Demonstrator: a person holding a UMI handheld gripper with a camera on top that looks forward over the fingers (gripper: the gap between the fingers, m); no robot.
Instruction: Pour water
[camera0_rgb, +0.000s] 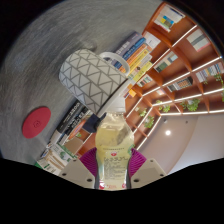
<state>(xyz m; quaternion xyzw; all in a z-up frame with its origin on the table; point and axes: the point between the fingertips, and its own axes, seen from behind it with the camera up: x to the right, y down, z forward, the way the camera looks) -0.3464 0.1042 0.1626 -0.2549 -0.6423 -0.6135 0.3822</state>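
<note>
My gripper (113, 168) is shut on a clear plastic bottle (113, 145) with a white cap and a pale label with red print. The magenta pads (88, 160) press on both sides of the bottle's body. The whole view is rolled over sideways, and the bottle's cap end points toward a white mug (92, 76) with a dark geometric line pattern. The mug sits just beyond the cap, its open mouth facing the bottle. No water stream is visible.
A grey tabletop (60, 40) runs behind the mug, with a red round disc (35, 122) on it. Several books (72, 118) lie beside the mug. Wooden shelves (180, 60) with books and lit strips fill the far side.
</note>
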